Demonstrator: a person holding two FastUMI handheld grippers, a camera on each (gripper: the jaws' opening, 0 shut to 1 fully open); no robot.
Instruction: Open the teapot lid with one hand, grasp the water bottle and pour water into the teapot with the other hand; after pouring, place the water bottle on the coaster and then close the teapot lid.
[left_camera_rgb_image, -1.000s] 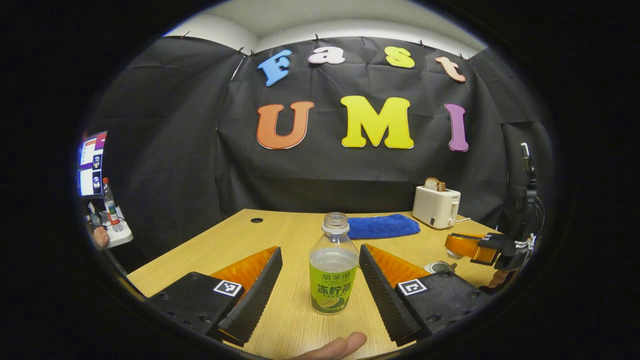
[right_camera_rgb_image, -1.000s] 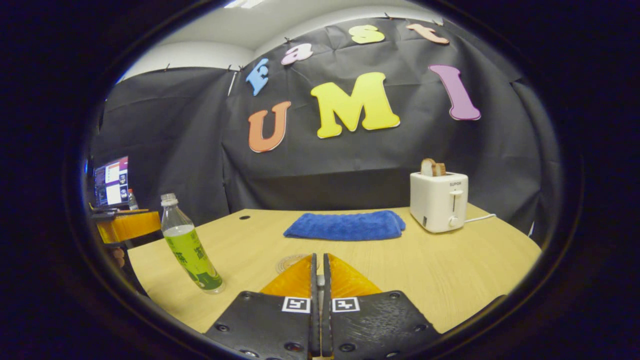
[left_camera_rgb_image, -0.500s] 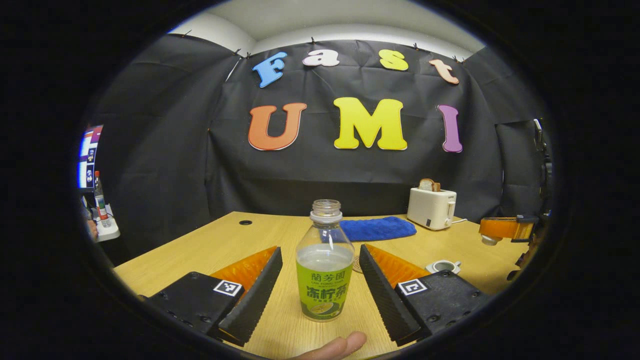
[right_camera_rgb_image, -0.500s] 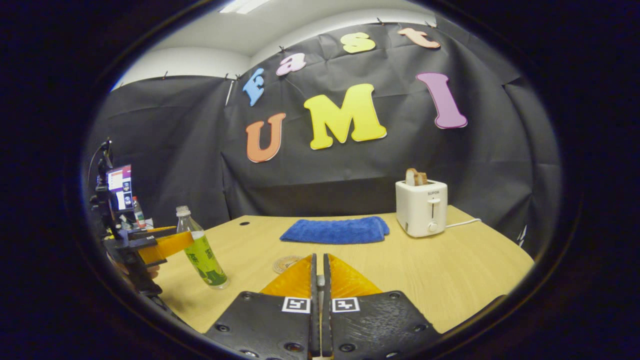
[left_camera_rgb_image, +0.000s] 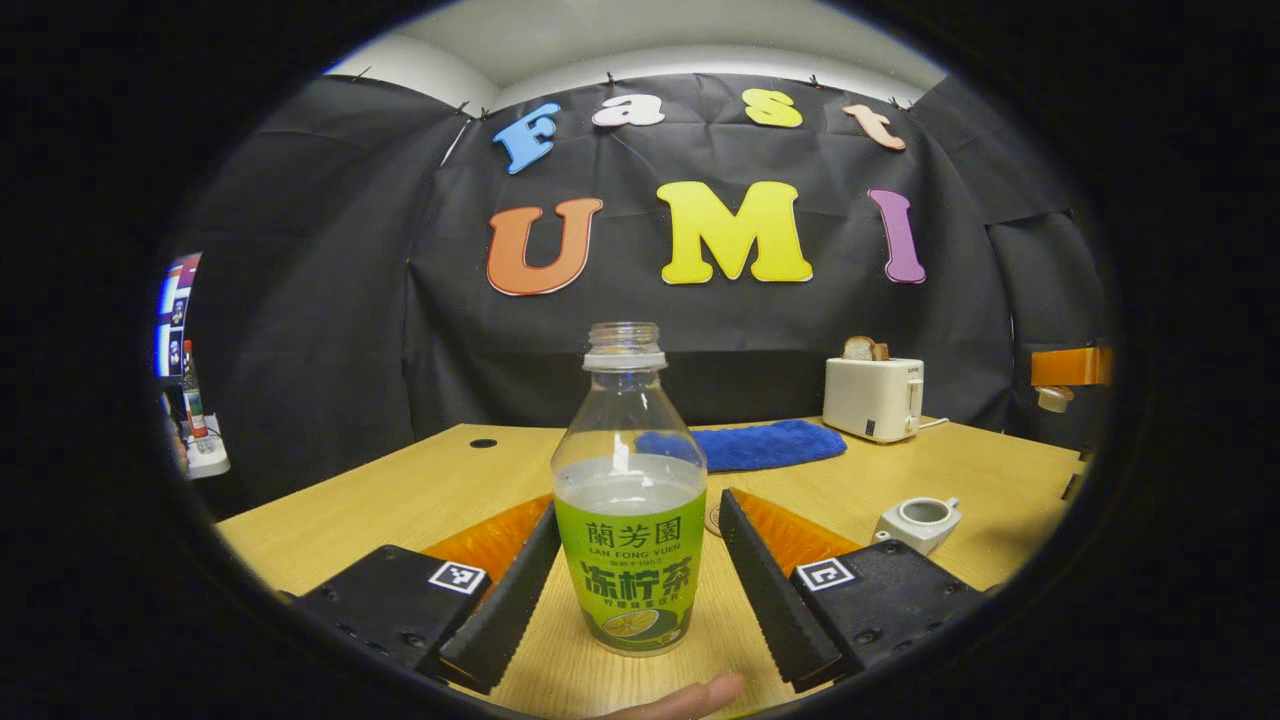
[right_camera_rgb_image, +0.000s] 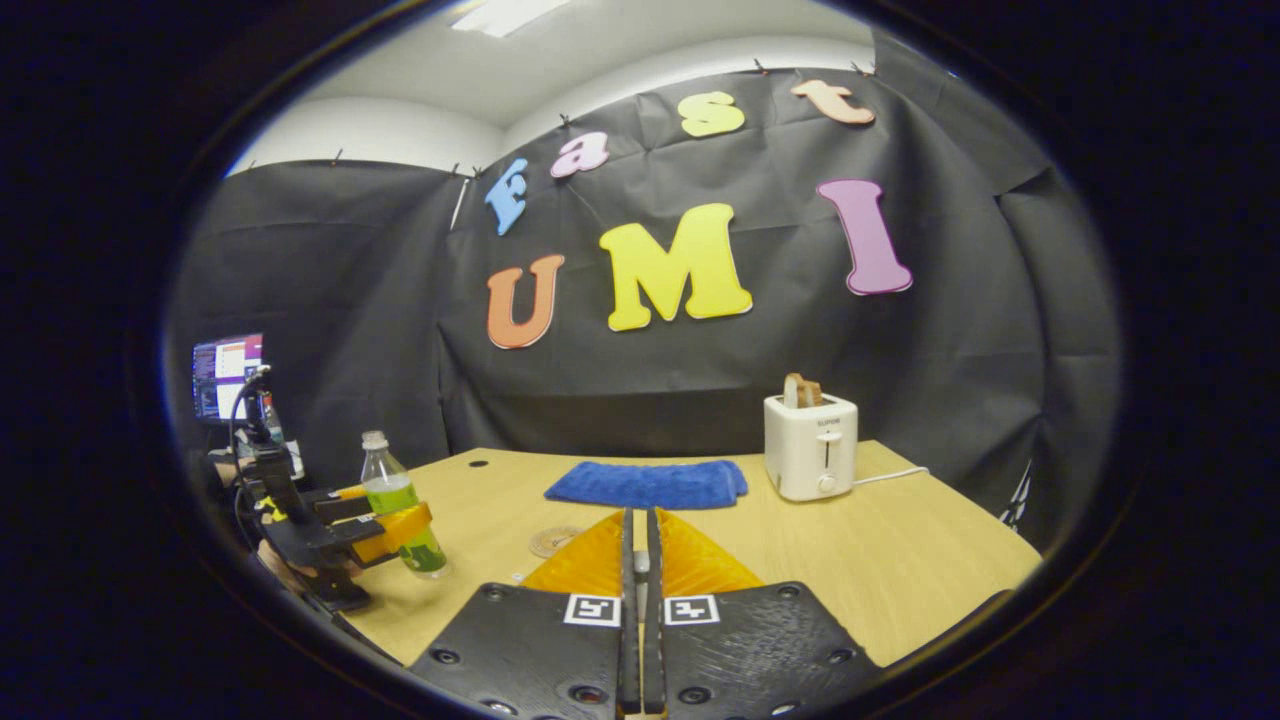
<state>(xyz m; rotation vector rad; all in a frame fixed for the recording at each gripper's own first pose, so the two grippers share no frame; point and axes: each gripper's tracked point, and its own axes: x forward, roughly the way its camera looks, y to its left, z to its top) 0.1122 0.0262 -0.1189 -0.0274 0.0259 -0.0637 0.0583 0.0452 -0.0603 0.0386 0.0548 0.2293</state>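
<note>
An uncapped water bottle (left_camera_rgb_image: 628, 500) with a green label stands on the wooden table (left_camera_rgb_image: 400, 490). My left gripper (left_camera_rgb_image: 637, 505) is open, with one finger on each side of the bottle's body and a thin gap on the right. In the right gripper view the bottle (right_camera_rgb_image: 392, 495) and the left gripper (right_camera_rgb_image: 395, 528) sit at the far left. The white teapot (left_camera_rgb_image: 920, 520) stands lidless to the right. My right gripper (right_camera_rgb_image: 637, 515) is shut. In the left gripper view the right gripper (left_camera_rgb_image: 1070, 368) hangs high, with the teapot lid (left_camera_rgb_image: 1050, 398) under its fingers. A round coaster (right_camera_rgb_image: 553, 541) lies mid-table.
A white toaster (left_camera_rgb_image: 872, 398) with bread stands at the back right, and a blue cloth (left_camera_rgb_image: 760, 445) lies beside it. A monitor (right_camera_rgb_image: 225, 372) and another bottle stand off the table's left end. A person's fingertip (left_camera_rgb_image: 690, 695) shows at the bottom edge.
My left gripper moved forward and lower, so the bottle now stands between its fingers. The right gripper rose and drew back from the teapot with the lid.
</note>
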